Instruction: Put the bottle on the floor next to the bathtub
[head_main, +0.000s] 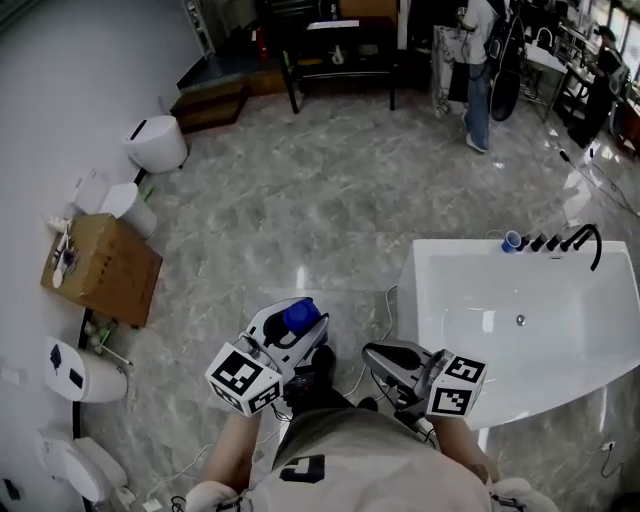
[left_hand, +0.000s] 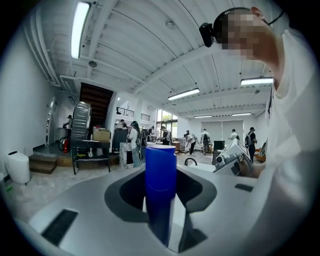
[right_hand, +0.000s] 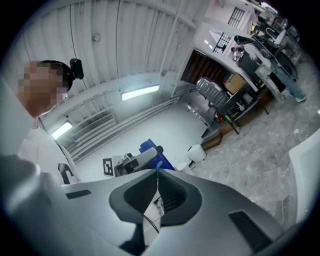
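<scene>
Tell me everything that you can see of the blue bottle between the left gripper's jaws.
The blue cylindrical bottle looks like smooth, opaque plastic, deep blue all over, with a flat top and a faint seam below it. It stands upright between the jaws of the left gripper, which press on its sides. It is held above the grey marble floor, to the left of the white bathtub.
</scene>
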